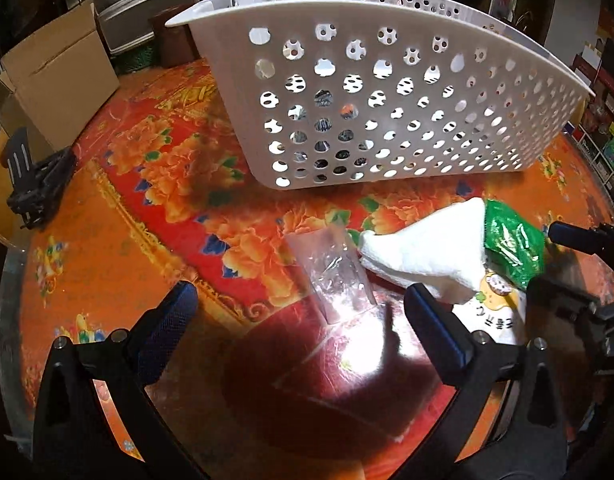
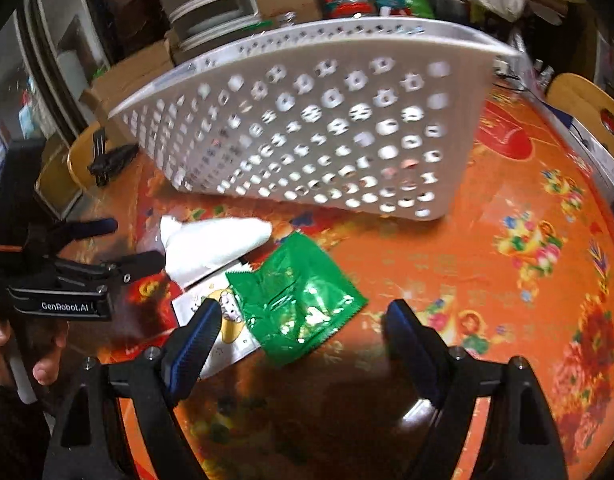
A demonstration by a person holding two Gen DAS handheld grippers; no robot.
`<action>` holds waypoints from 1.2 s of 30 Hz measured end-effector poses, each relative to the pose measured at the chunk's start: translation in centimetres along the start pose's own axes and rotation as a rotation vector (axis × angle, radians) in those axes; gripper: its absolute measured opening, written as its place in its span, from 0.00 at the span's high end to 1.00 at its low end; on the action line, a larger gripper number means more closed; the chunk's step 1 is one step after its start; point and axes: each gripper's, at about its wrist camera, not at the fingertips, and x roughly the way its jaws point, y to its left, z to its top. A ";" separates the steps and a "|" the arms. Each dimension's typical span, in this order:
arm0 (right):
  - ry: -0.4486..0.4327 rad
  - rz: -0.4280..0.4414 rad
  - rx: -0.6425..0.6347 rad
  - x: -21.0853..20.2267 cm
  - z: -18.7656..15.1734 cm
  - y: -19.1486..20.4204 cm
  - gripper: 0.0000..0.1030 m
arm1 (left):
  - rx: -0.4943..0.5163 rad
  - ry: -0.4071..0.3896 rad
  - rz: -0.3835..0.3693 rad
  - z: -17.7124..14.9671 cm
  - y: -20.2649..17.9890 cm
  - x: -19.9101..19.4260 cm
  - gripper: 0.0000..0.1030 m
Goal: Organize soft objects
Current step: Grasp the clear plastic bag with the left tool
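Left claw (image 1: 299, 312) gaping wide, empty, above a clear plastic bag (image 1: 333, 272) lying flat just in front of the white basket (image 1: 387, 92). Right claw (image 2: 299, 336) also open, holding nothing, over the green foil packet (image 2: 299, 292) — beside a folded white cloth (image 2: 211, 246), nearer than the basket. Probably light, limp, slippery stuff — best pinched at a raised edge or crease.
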 end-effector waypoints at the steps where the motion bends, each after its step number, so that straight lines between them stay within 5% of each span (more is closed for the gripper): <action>1: -0.006 -0.011 -0.014 0.1 0.0 0.3 0.18 | 0.000 -0.005 -0.005 -0.1 -0.1 0.1 0.01; 11: -0.015 -0.077 -0.081 1.0 -0.1 1.6 0.18 | 0.006 -0.040 -0.026 -0.3 -0.9 1.2 0.00; 20: -0.025 -0.098 -0.116 1.4 -0.2 2.7 0.33 | -0.024 -0.051 -0.053 0.2 0.1 2.2 0.06; 25: -0.025 -0.102 -0.122 1.3 -0.3 2.5 0.35 | -0.005 -0.081 -0.065 0.1 -0.1 1.8 0.25; 30: -0.035 -0.106 -0.123 1.1 -0.4 2.6 0.39 | -0.013 -0.103 -0.069 -0.4 -0.1 1.0 0.58; 36: -0.063 -0.102 -0.132 0.2 -0.7 2.7 0.50 | -0.020 -0.110 -0.079 -0.7 0.2 0.7 0.72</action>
